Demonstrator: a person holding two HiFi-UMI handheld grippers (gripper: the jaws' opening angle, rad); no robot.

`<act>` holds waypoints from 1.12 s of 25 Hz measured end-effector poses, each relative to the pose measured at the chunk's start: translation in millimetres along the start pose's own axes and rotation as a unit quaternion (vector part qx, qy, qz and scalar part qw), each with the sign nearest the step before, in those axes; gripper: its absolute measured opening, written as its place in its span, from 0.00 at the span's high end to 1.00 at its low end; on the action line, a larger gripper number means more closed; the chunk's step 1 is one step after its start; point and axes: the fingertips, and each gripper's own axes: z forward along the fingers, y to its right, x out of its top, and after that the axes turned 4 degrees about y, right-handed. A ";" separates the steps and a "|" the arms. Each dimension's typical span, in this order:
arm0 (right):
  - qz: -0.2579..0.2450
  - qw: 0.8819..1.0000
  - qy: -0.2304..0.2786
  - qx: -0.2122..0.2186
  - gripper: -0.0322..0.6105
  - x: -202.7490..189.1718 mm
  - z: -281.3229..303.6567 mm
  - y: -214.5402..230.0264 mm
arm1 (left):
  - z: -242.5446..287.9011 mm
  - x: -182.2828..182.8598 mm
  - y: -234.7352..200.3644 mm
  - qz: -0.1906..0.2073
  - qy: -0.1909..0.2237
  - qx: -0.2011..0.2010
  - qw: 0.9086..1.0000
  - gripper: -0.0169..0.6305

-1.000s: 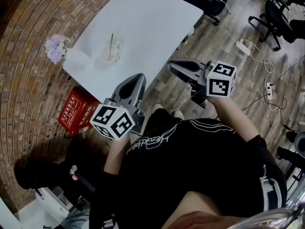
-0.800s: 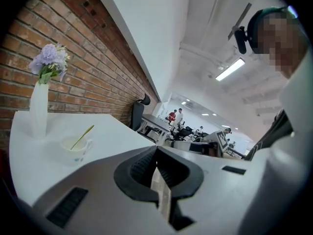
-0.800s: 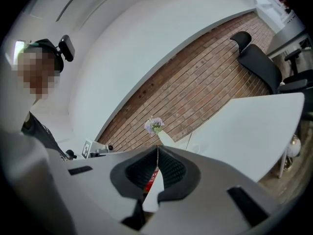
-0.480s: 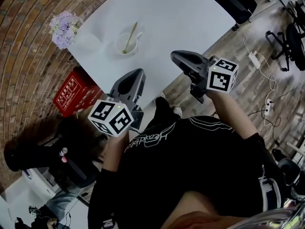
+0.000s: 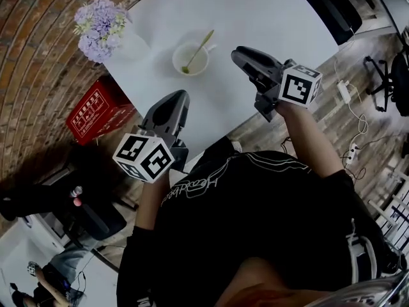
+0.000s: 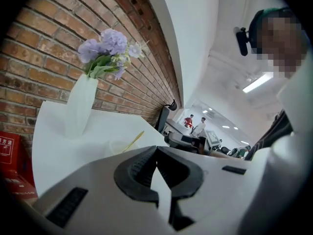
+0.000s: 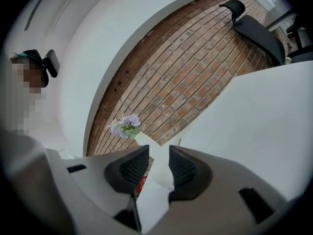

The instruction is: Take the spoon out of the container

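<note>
A yellowish spoon (image 5: 198,50) leans in a small white cup (image 5: 190,59) on the white table (image 5: 255,11), near its front left corner. My right gripper (image 5: 238,55) hovers over the table just right of the cup, jaws slightly apart with nothing between them. My left gripper (image 5: 179,97) hangs at the table's near edge, below the cup, with its jaws touching at the tips. In the left gripper view the spoon (image 6: 133,141) and cup (image 6: 117,147) show just past the jaws. In the right gripper view only the spoon's handle tip (image 7: 179,142) peeks above the right jaw.
A white vase of purple flowers (image 5: 102,25) stands at the table corner left of the cup. A red crate (image 5: 96,110) sits on the floor by the brick wall. Office chairs (image 5: 332,5) and a power strip (image 5: 345,91) lie to the right.
The table and cup have drawn closer. Both grippers moved forward; the right one is now over the table beside the cup, the left one at the table edge.
</note>
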 end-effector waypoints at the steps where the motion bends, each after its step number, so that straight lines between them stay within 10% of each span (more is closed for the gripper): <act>1: -0.001 1.000 -0.005 -0.001 0.81 0.1 8.1 2.7 | -1.4 0.6 -5.4 -0.005 0.000 0.005 1.000 0.97; 28: 0.055 0.997 -0.029 -0.040 0.91 -16.2 94.0 57.2 | -16.8 1.8 -71.7 -0.045 0.017 0.064 0.997 0.97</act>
